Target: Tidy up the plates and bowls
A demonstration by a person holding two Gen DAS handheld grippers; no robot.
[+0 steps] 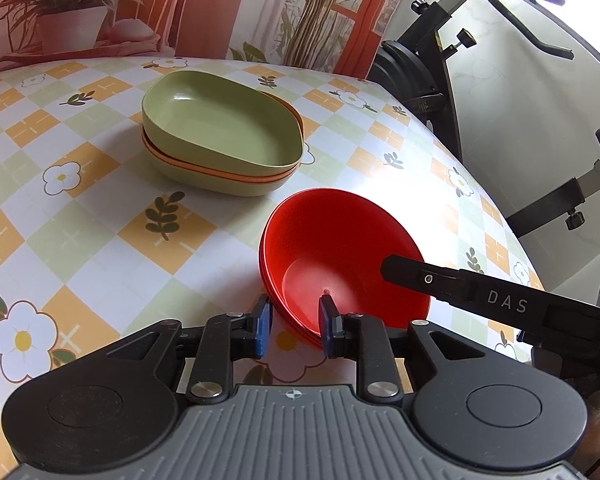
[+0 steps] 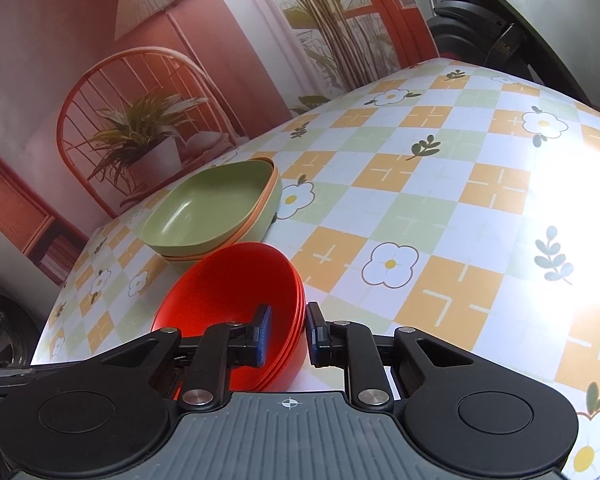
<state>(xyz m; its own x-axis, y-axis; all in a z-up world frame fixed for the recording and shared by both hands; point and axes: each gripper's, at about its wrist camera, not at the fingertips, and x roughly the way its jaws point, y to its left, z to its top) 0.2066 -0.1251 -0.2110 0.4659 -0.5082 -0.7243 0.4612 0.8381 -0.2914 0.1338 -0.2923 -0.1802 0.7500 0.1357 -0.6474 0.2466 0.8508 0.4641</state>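
Straddling the red bowls' (image 1: 340, 256) rim, both tongs (image 1: 294, 322) (image 2: 288, 332) sit released, gripping nothing.

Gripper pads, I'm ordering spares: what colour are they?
Blue pads, clearest in the left wrist view.

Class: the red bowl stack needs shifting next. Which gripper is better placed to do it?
Probably either; slightly the right gripper. Its open fingers straddle the red bowl stack's rim squarely. The left gripper straddles the opposite rim, also open.
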